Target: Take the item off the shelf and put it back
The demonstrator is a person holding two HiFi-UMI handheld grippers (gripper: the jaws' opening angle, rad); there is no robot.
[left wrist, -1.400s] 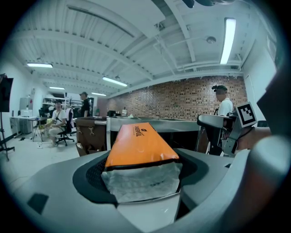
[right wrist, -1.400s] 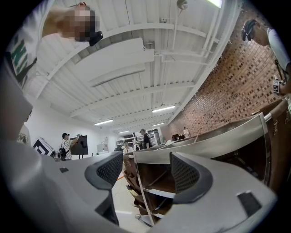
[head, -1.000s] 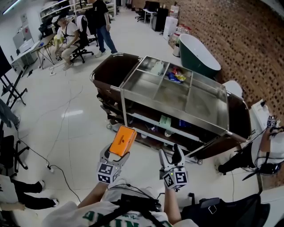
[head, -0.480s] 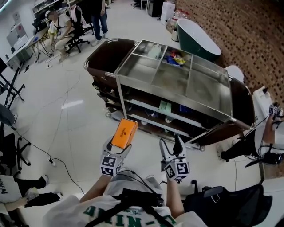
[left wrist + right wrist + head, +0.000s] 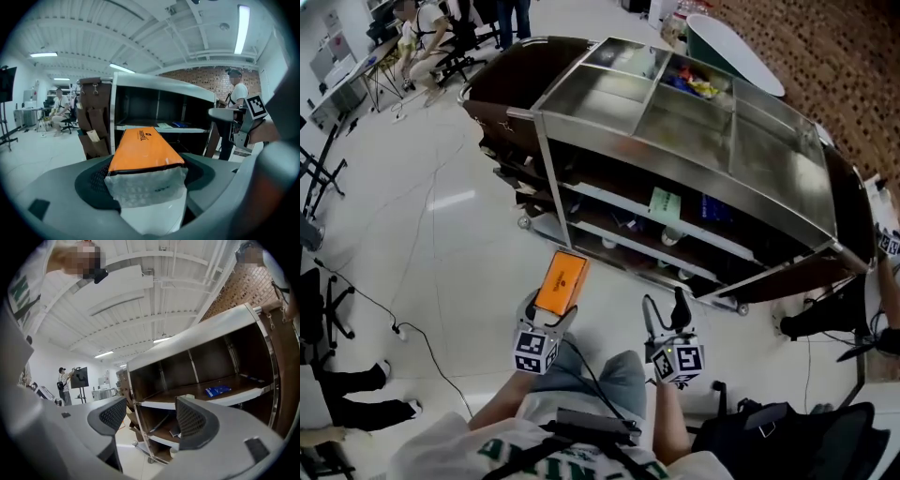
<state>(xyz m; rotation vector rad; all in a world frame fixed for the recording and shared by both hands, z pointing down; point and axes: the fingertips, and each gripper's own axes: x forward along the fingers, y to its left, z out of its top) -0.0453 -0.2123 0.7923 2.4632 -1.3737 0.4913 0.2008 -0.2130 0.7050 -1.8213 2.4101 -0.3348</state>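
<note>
Now lowered toward the shelf point(image 5: 609, 200), left gripper point(image 5: 548, 317) clamps the orange box point(image 5: 562, 281), right gripper point(image 5: 665, 305) gapes empty; re-shelving likely follows.

Steel trolley point(image 5: 694, 141) on white floor point(image 5: 441, 244), colourful packets point(image 5: 694, 86) in top tray, green packet point(image 5: 664, 202), blue packet point(image 5: 715, 208) on middle shelf

My left fingers point(image 5: 91, 180) are matt grey plastic with black dimpled pads, pressed on a pack point(image 5: 143, 145) of smooth orange film with a slight gloss and a crimped white end. In the upper right of the head view, the shelf cart point(image 5: 694, 141) has a brushed steel top with a dull sheen and dark brown wood-look ends. The floor point(image 5: 441, 216) is pale and glossy, the wall point(image 5: 844, 56) rough brick.
</note>
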